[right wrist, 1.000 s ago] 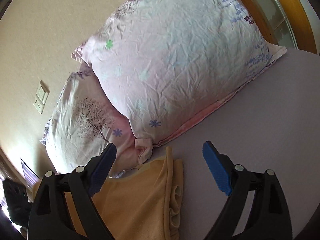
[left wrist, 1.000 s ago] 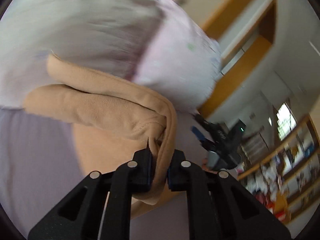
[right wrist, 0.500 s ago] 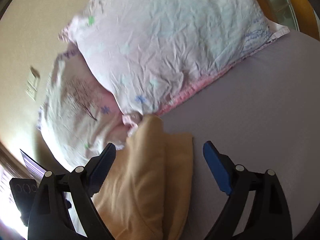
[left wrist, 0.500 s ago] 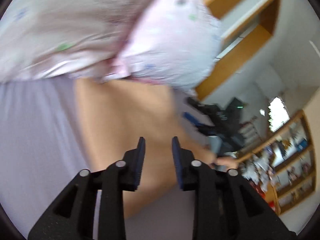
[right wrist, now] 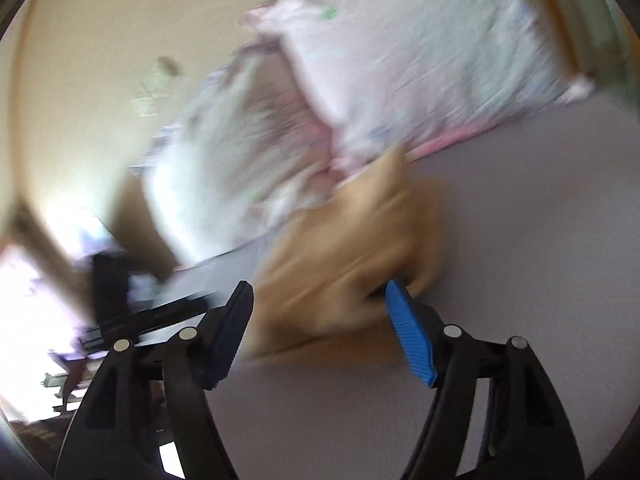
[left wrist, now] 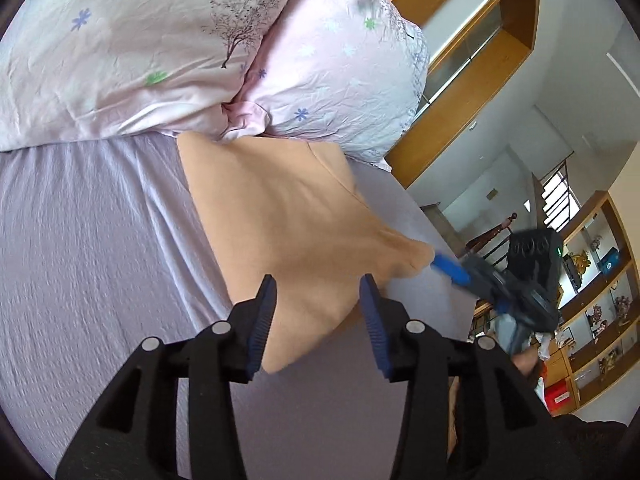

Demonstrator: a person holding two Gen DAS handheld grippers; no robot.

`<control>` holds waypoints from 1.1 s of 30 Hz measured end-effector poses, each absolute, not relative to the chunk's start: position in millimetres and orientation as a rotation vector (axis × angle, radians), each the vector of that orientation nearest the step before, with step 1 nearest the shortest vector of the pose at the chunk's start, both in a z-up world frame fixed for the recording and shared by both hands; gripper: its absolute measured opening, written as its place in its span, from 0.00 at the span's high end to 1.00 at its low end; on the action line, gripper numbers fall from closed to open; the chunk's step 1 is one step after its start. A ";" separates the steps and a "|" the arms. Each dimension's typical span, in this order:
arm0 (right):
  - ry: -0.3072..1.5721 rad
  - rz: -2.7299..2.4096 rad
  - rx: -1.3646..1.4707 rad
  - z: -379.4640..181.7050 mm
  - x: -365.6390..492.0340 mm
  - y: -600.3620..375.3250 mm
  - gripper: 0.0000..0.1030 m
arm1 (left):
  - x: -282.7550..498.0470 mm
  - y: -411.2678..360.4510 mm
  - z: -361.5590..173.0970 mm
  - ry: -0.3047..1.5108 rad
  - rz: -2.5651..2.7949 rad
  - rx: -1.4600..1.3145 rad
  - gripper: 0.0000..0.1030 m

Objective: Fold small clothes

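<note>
A tan garment (left wrist: 288, 216) lies folded flat on the lilac bed sheet (left wrist: 88, 248), its far edge against the pillows. My left gripper (left wrist: 318, 300) is open and empty, hovering over the garment's near corner. My right gripper (right wrist: 320, 308) is open, its blue finger (right wrist: 408, 320) at the garment's side edge (right wrist: 352, 256); that view is motion-blurred. The right gripper also shows in the left wrist view (left wrist: 452, 270), touching the garment's right corner.
Two pink floral pillows (left wrist: 168, 40) lie at the head of the bed. A wooden headboard (left wrist: 464, 92) stands behind them. Shelves with small items (left wrist: 592, 304) are beyond the bed's right edge.
My left gripper let go of the tan garment and opened wider, pulling back. The garment now lies flat. My right gripper swung in towards the garment's edge.
</note>
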State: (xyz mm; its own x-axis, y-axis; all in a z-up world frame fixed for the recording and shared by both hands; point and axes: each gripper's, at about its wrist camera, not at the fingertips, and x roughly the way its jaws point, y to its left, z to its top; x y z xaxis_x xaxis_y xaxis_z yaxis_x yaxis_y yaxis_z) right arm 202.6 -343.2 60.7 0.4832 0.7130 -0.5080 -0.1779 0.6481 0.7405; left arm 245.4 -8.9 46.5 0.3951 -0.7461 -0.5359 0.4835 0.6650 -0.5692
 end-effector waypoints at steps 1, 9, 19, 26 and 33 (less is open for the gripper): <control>0.968 0.636 0.712 49.4 201.4 -331.2 0.31 | 248.1 -6.4 44.3 0.851 -0.794 -0.357 0.55; 1.150 0.495 0.749 -5.1 227.2 -272.5 0.39 | 265.0 45.3 17.4 0.805 -0.728 -0.571 0.53; 1.069 0.395 0.810 -9.4 216.8 -261.2 0.74 | 272.3 65.3 5.0 0.819 -0.708 -0.674 0.51; 0.863 0.543 0.743 25.0 204.8 -223.8 0.92 | 270.8 80.2 2.9 0.803 -0.693 -0.732 0.49; 1.059 0.661 0.590 10.6 170.7 -215.6 0.88 | 266.0 78.4 8.1 0.794 -0.719 -0.716 0.47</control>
State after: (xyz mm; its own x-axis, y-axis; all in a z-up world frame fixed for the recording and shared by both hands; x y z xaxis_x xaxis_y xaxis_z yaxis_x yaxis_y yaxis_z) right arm 170.7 -215.6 10.6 0.3370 0.7356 -0.5876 -0.2042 0.6664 0.7171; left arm 266.0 78.4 8.1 0.5013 -0.7831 -0.3681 0.2886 0.5524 -0.7821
